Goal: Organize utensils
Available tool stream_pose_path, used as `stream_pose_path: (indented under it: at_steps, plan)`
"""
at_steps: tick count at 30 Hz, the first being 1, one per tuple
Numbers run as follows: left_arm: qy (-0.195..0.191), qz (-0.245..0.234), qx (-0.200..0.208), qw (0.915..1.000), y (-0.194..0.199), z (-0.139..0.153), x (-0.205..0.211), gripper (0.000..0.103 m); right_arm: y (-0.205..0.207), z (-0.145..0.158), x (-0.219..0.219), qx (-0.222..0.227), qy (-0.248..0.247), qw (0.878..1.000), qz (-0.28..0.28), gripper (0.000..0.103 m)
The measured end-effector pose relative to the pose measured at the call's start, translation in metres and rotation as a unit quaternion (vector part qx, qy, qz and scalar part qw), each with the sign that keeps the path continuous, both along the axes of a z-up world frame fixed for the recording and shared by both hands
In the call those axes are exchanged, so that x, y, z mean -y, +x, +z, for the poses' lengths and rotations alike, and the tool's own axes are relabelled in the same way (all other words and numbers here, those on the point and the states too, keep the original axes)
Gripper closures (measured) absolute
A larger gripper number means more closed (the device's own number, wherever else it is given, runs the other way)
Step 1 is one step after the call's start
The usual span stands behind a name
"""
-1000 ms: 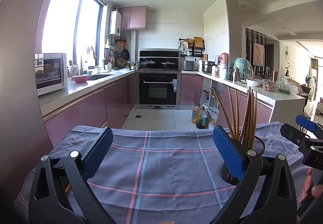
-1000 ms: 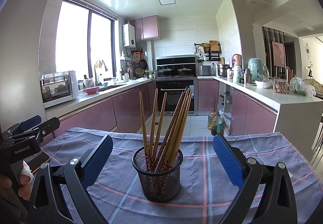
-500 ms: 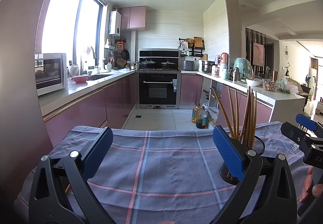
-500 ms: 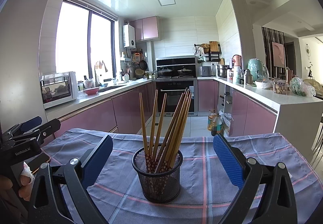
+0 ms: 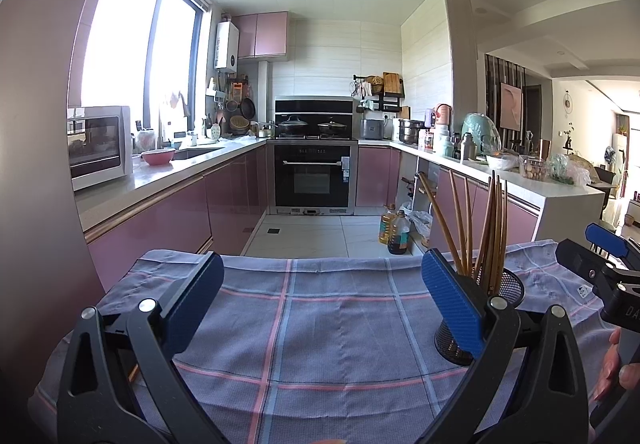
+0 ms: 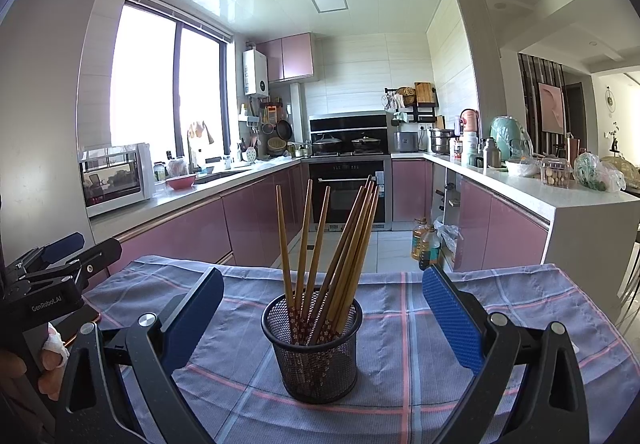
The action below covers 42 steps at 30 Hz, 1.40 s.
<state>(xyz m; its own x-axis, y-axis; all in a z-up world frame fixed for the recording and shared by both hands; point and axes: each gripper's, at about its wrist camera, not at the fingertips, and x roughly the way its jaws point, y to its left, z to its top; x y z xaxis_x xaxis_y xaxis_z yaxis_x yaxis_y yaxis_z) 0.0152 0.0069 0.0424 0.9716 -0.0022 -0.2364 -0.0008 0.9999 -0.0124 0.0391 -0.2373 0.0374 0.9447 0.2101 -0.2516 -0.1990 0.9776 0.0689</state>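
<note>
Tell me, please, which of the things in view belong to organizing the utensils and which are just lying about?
For the job:
- chopsticks, standing in the holder
- black mesh holder, on the plaid cloth
- right gripper, open
- left gripper, open

Lying about:
- microwave
- pink bowl
- oil bottles on the floor

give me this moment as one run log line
left tongs: open, over cloth | right tongs: open, facing cup | chopsticks: upright in cup
</note>
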Motion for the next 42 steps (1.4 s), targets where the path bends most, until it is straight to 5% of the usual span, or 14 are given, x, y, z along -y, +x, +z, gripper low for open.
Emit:
stream_pose_path:
  at_steps: [42]
  plan:
    - [0.0,-0.001,-0.001,1.0,0.0009,-0.0008,0.0043,0.006,-0.0002,0.0019,-0.0025,0.0,0.002,1.0,-0.003,0.007]
